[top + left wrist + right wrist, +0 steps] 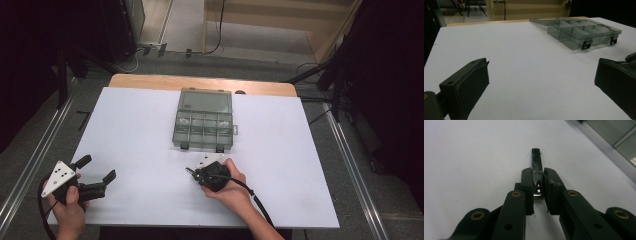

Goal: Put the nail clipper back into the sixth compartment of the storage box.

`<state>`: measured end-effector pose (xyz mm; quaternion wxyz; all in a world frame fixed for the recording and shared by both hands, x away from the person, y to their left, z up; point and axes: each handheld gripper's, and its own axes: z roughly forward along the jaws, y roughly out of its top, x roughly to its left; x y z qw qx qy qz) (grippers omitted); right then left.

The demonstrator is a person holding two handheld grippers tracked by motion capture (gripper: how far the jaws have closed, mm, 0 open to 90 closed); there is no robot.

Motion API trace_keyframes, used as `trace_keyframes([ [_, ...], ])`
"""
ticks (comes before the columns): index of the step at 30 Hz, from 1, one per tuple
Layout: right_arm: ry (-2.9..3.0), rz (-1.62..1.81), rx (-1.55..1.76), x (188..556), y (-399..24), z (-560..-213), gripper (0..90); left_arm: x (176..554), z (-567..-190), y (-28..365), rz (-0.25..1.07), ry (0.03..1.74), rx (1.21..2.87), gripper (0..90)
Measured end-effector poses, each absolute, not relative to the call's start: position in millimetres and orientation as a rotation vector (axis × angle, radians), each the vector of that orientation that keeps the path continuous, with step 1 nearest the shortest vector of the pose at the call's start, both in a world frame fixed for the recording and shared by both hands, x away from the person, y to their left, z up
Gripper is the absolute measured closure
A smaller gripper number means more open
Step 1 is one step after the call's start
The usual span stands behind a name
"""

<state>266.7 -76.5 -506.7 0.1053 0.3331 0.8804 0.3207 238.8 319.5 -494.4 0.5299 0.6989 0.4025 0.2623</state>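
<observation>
Right tool (537,192) clamped on a nail clipper (536,171) — pinched between both pads, lever end jutting out past the tips, low over the white bench (280,165). Left tool (97,169) gaping wide, nothing between its pads. Beyond the right tool — open compartment box (205,125).

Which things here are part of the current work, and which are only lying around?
In use: nail clipper, pinched in the right tongs; open compartment box, close by.
Not in use: left tongs, open and holding nothing; cables on the floor.
</observation>
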Motion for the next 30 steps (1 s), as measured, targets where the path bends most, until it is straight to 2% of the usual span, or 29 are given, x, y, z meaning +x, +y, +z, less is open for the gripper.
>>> trace_keyframes([
  [13,2.600,1.003,0.984,268,-80,-506,81.3,239,-494,320,0.625,0.959,1.668,0.0],
  [30,2.534,1.086,1.013,271,-92,-485,81.3,239,-494,320,0.628,0.958,1.672,0.0],
])
